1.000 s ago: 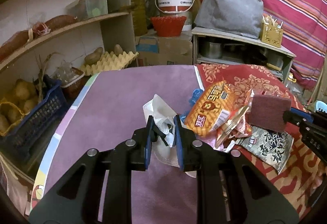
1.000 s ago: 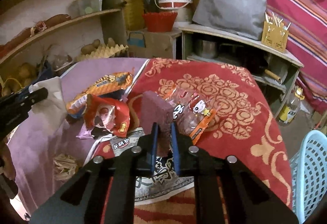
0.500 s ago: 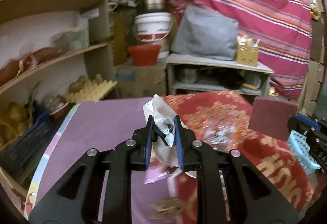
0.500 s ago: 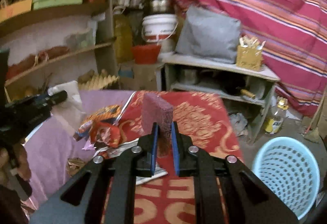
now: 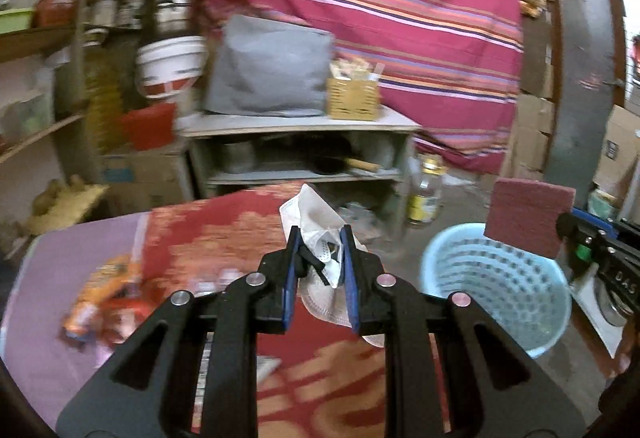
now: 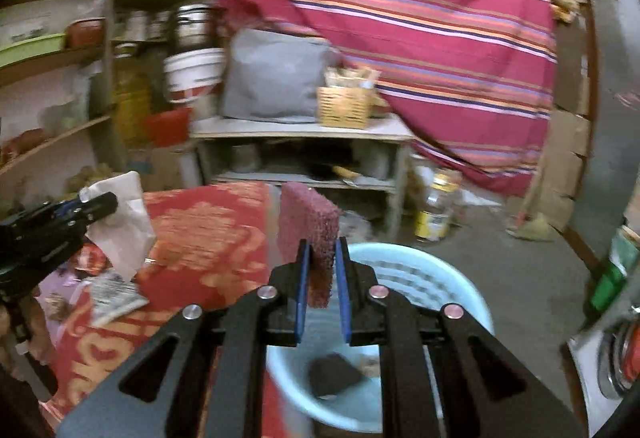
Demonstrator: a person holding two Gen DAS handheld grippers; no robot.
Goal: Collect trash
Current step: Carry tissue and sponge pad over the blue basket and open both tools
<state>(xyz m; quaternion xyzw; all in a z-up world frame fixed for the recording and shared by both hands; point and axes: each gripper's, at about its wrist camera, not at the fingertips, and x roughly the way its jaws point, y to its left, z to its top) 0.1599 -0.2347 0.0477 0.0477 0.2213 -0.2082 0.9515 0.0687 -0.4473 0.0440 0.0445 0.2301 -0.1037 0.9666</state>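
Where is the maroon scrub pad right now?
The maroon scrub pad is clamped upright in the right gripper, over the near rim of the light blue basket; in the left wrist view it shows at the right.

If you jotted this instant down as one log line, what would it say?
left tongs: shut on white face mask | right tongs: shut on maroon scouring pad | blue basket: below pad, dark item inside | wrappers on table
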